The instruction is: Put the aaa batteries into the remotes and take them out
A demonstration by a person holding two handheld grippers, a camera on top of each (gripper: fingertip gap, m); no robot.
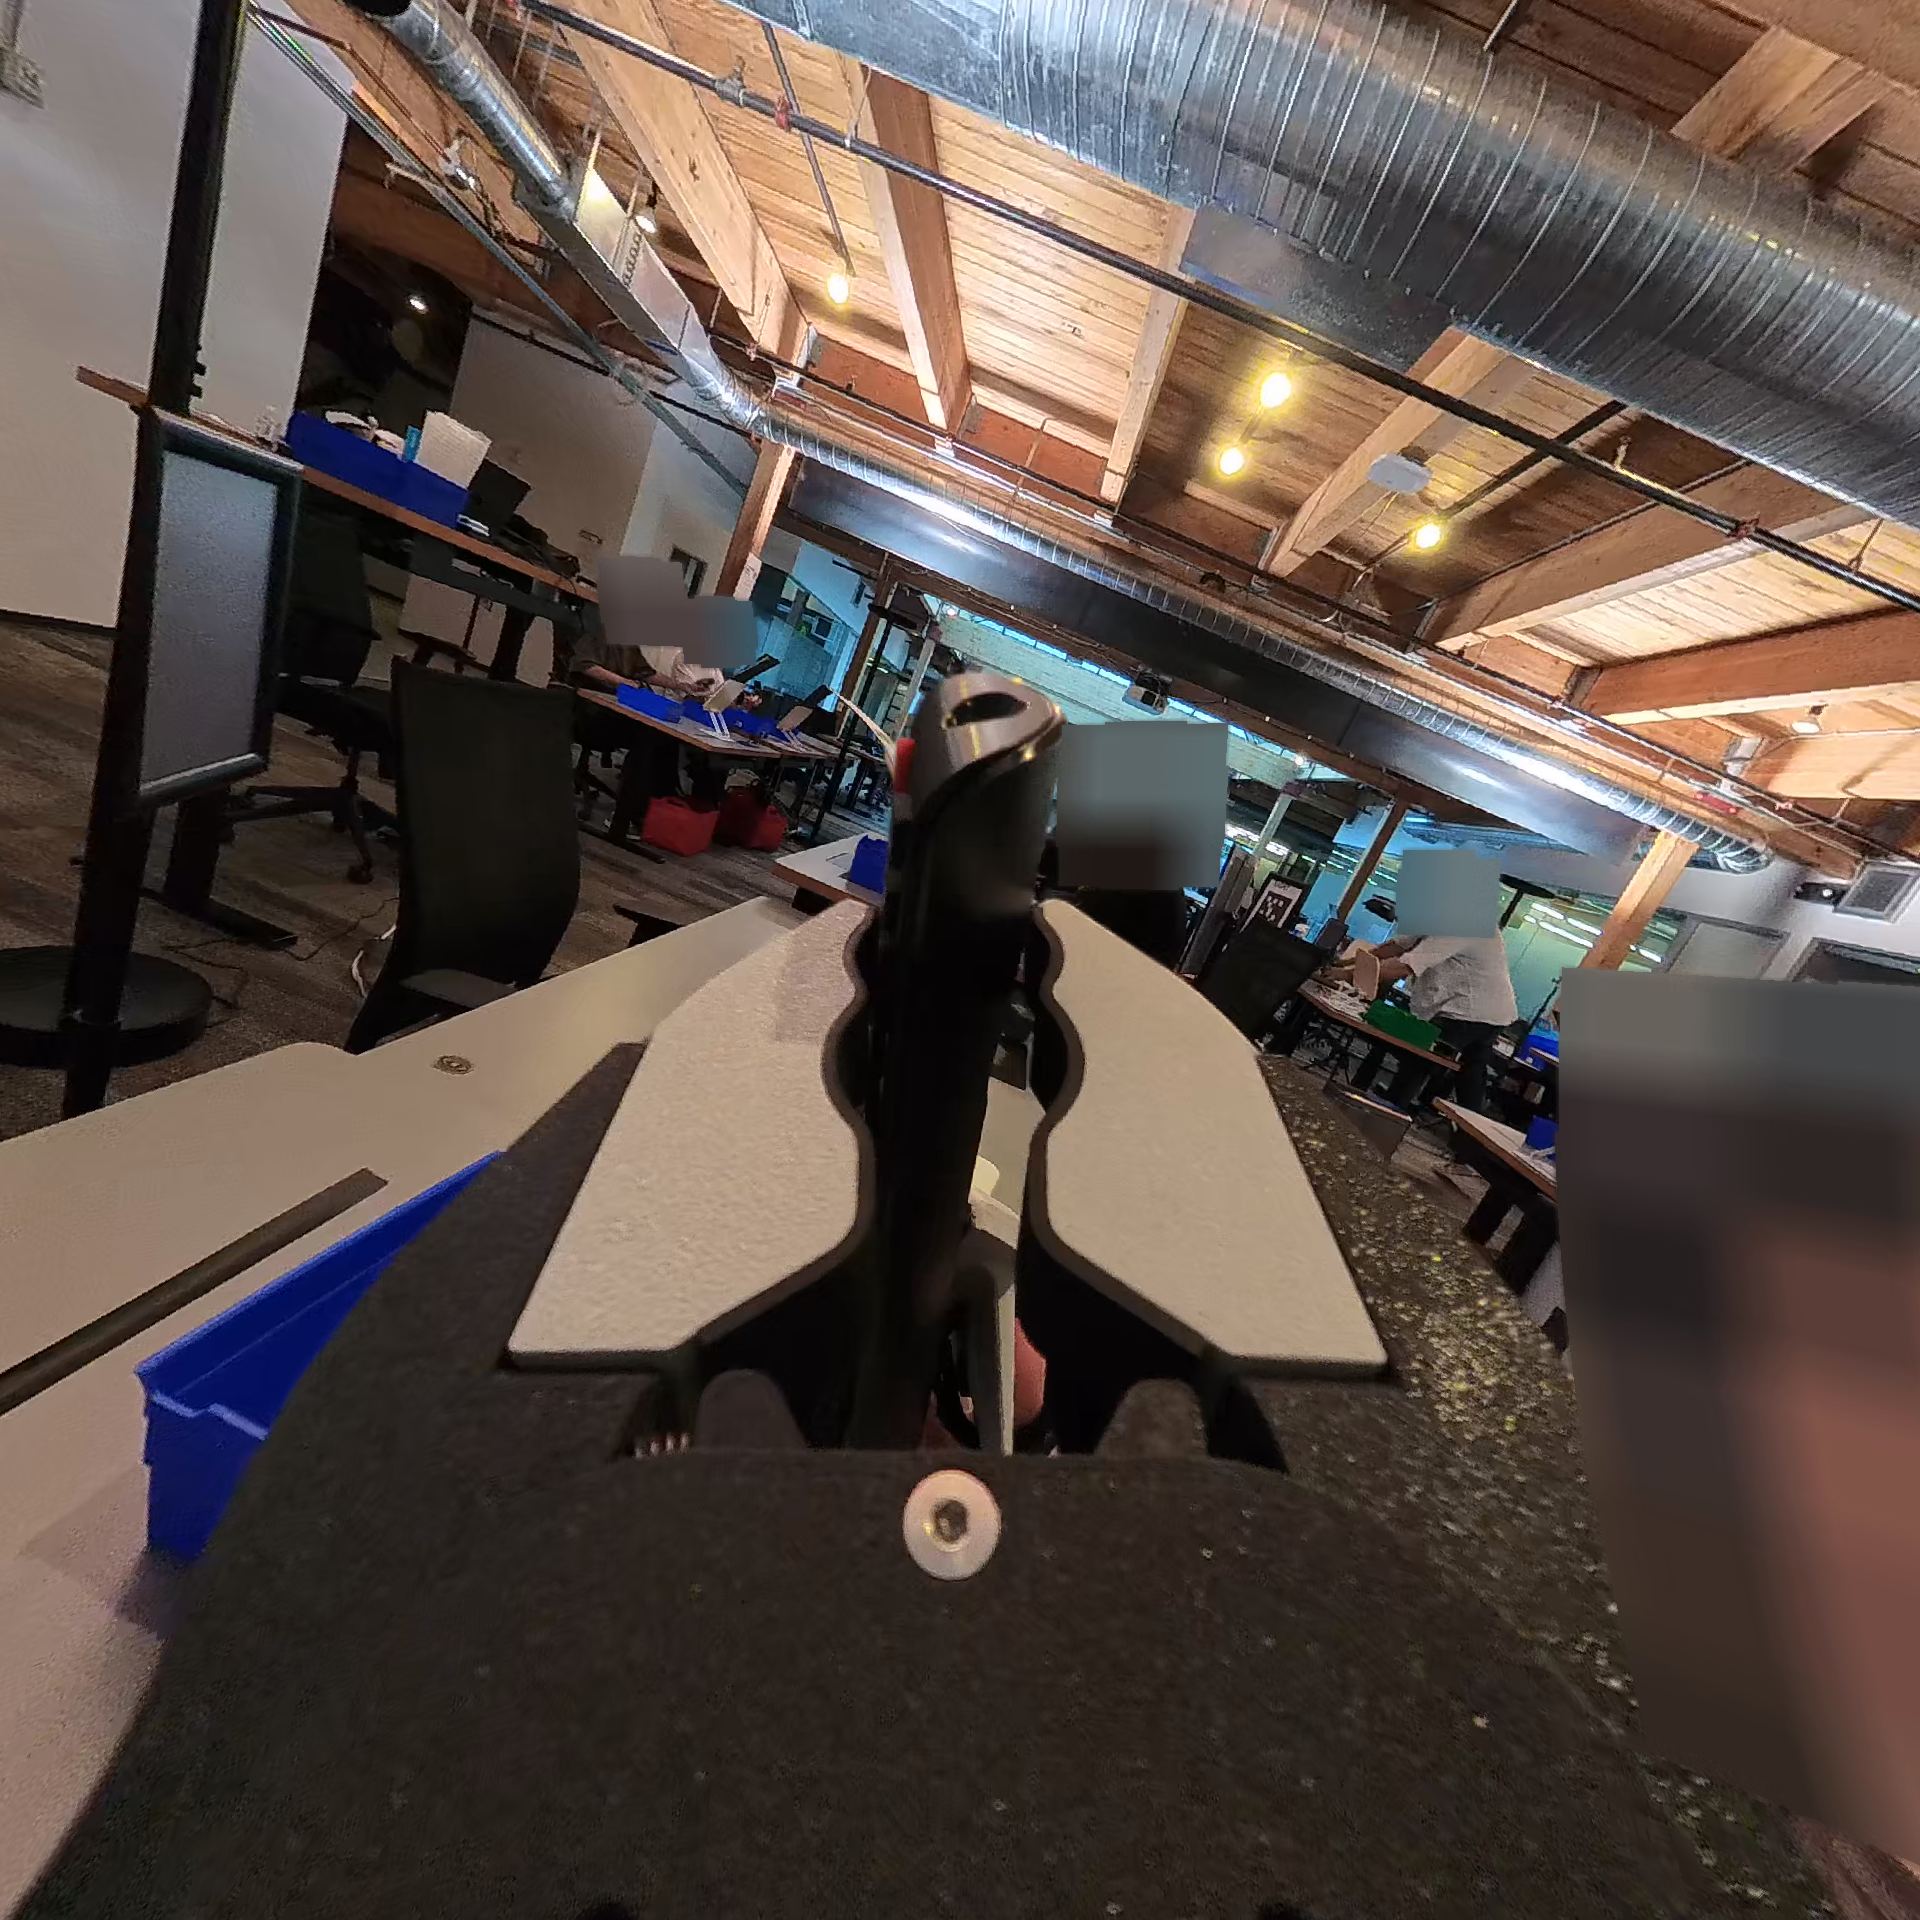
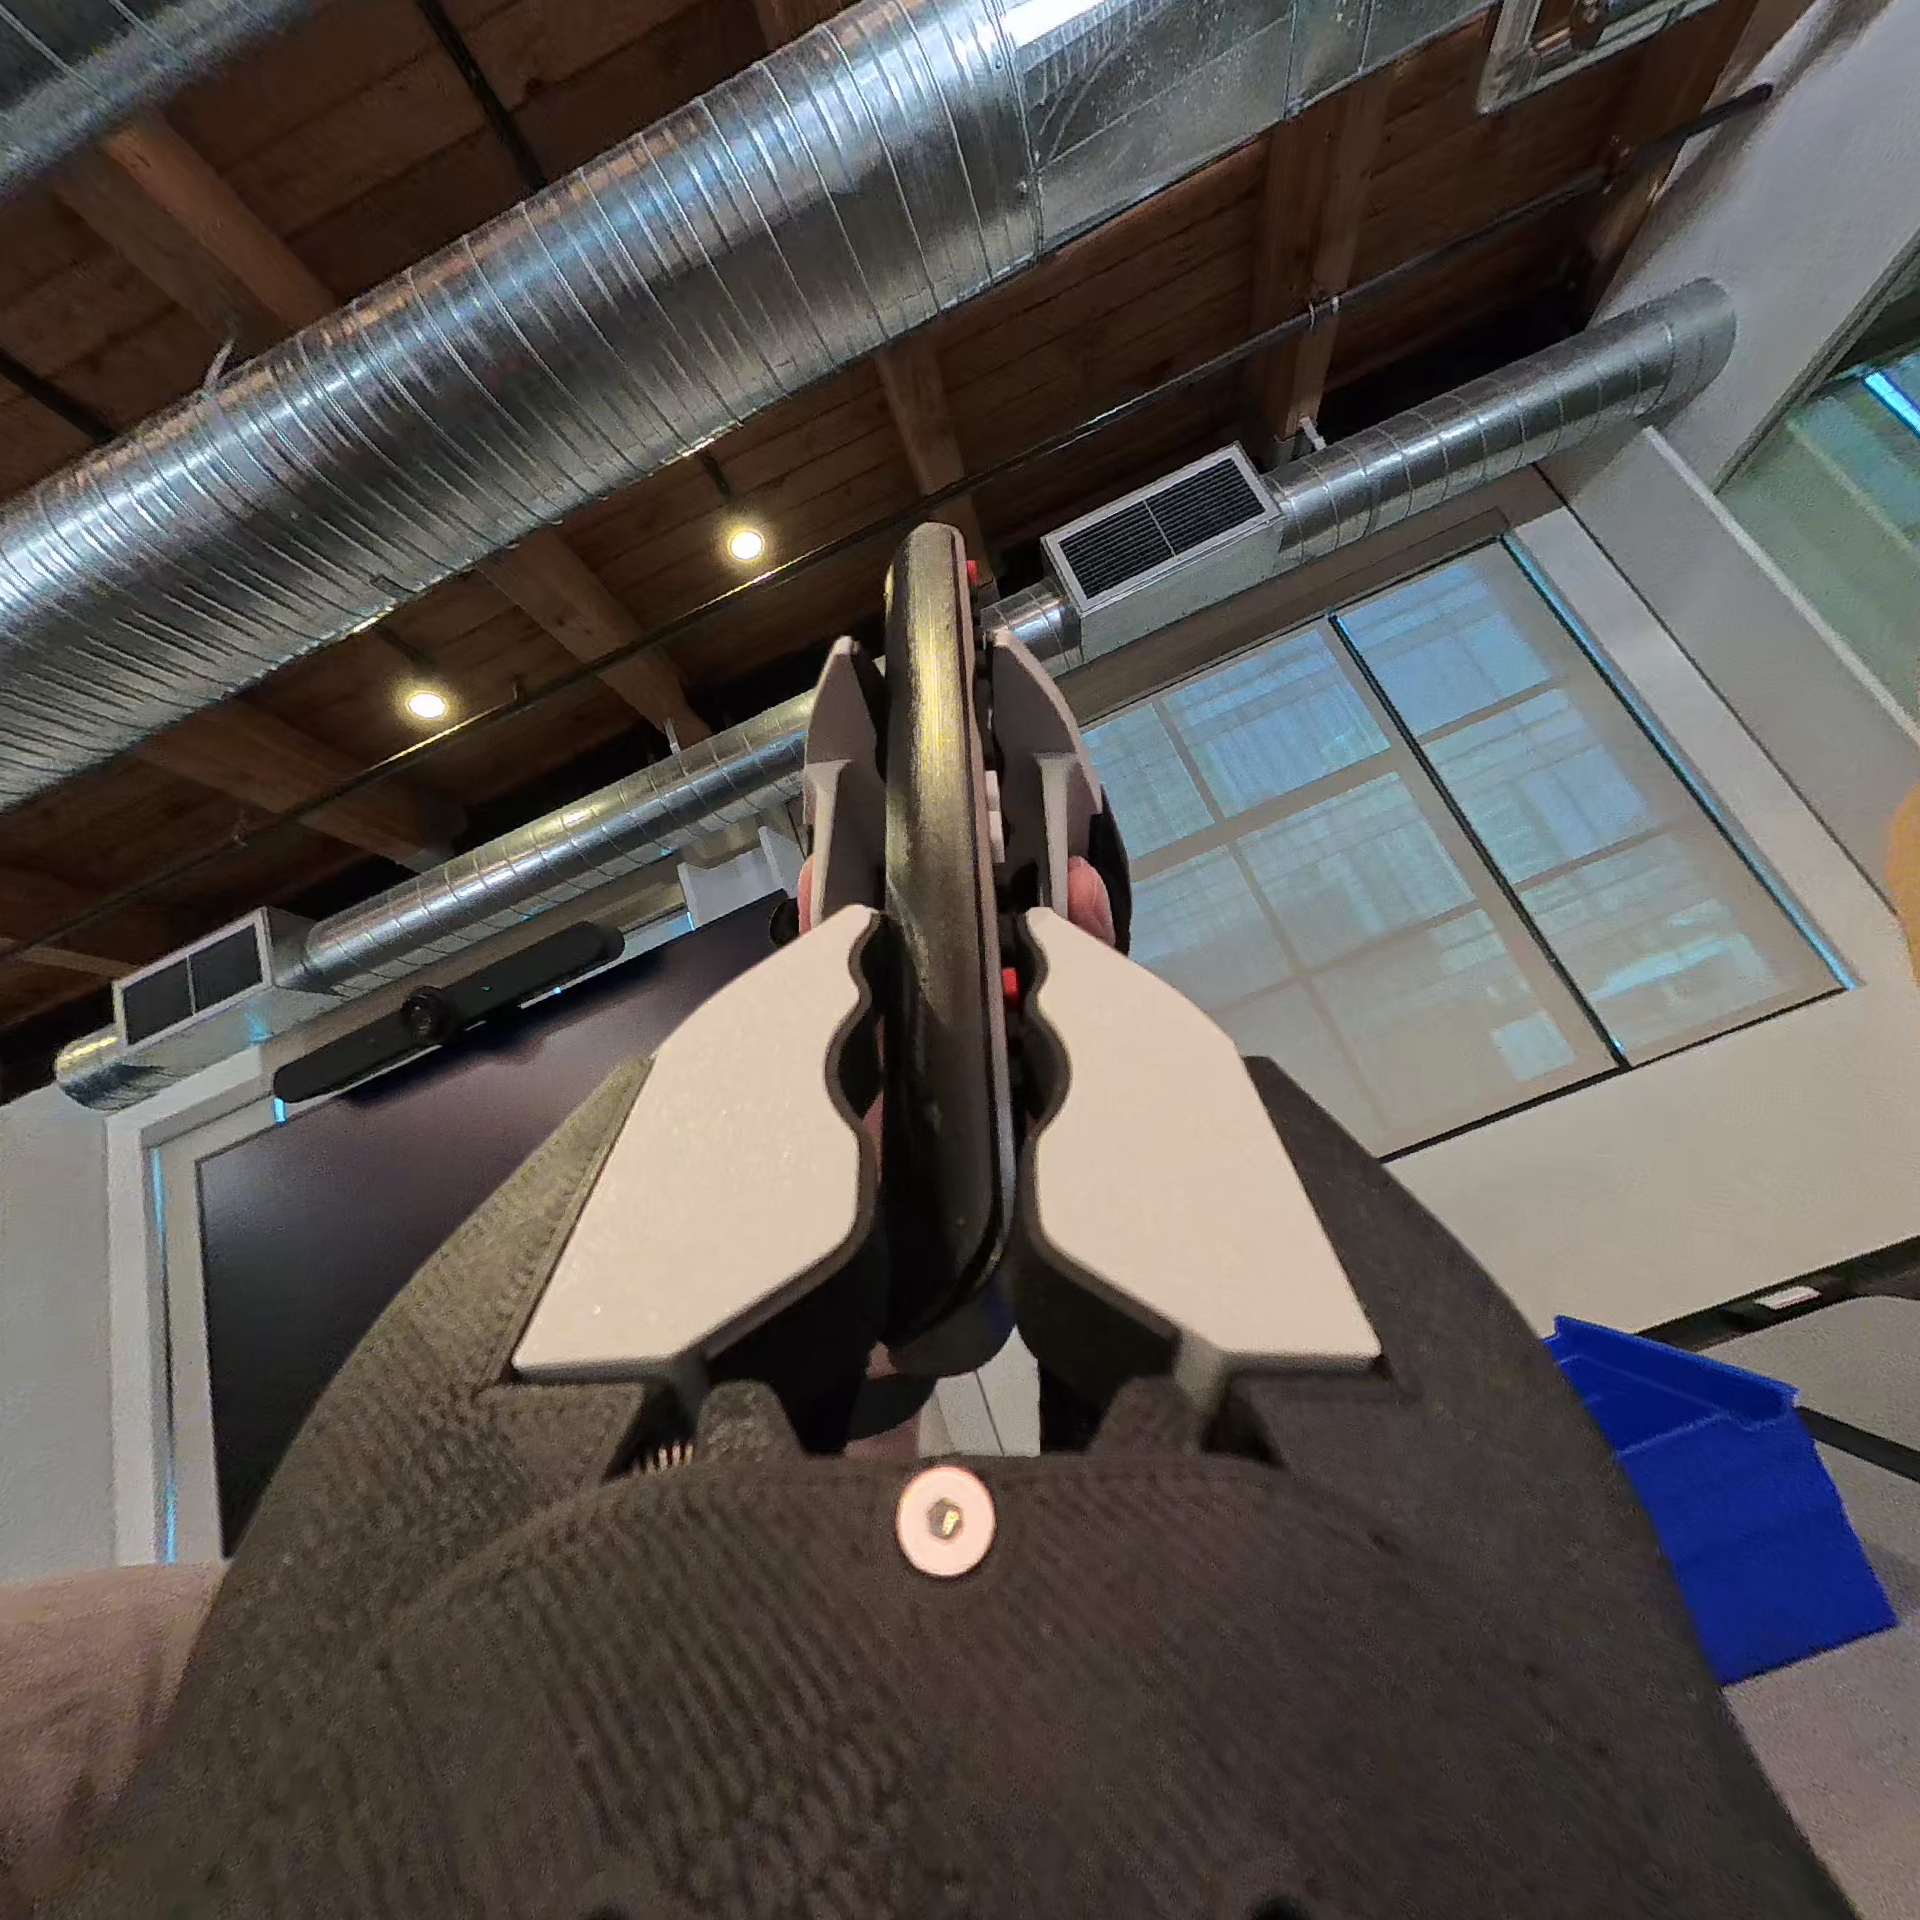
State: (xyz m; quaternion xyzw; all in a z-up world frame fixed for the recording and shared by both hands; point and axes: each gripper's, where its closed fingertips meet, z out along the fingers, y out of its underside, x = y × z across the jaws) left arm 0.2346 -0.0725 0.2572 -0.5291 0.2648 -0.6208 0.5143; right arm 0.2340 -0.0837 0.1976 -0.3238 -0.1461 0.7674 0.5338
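Right wrist view: both grippers [image 2: 940,935] clamping one black remote [image 2: 935,831] edge-on, pointing twelve o'clock; left gripper [image 1: 951,935] likewise. Probably battery-compartment step; next needing cover access, batteries unseen.

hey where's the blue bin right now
The blue bin sits on the grey table, lower left in the left wrist view and lower right in the right wrist view.

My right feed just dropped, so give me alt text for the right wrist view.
The right claw is shut on a black remote, held edge-on and pointing up toward the ceiling. Beyond it the left claw grips the same remote farther along. A blue bin sits at lower right, with ducts overhead.
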